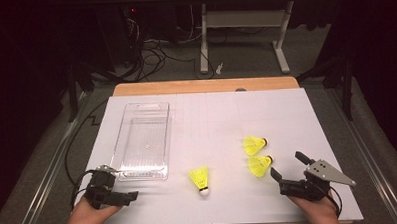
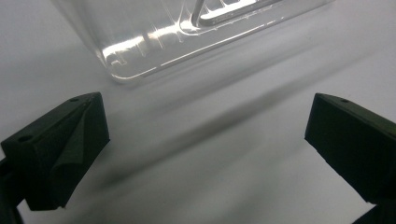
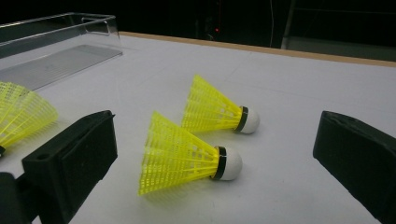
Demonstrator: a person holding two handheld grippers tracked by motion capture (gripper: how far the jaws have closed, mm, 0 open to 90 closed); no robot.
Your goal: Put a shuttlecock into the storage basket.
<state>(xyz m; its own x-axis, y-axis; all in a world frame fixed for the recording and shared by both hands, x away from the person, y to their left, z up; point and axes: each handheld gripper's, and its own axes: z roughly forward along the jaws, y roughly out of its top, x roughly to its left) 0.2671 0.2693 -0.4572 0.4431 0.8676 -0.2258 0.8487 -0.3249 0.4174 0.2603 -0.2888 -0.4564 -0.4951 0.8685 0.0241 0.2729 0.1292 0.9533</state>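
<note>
Left gripper (image 1: 120, 194): rested at the worktop's (image 1: 286, 114) near left corner, fingers spread wide and empty, just beside the clear tray (image 1: 131, 169).
Clear tray: empty, likely waiting to receive the shuttlecocks.
Lone shuttlecock (image 1: 200, 179): lay mid-worktop, cork toward me.
Shuttlecock pair (image 1: 256, 155): lay side by side, right of centre.
Right gripper (image 1: 287, 170): fingers wide apart, holding nothing, aimed at the nearer shuttlecock (image 3: 187, 154), apparently lining up a grasp.

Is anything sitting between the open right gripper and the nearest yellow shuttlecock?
Nothing visible. The right gripper has its jaws spread, and the nearest shuttlecock lies on its side on the white table straight ahead. The second shuttlecock lies behind it, apart.
</note>
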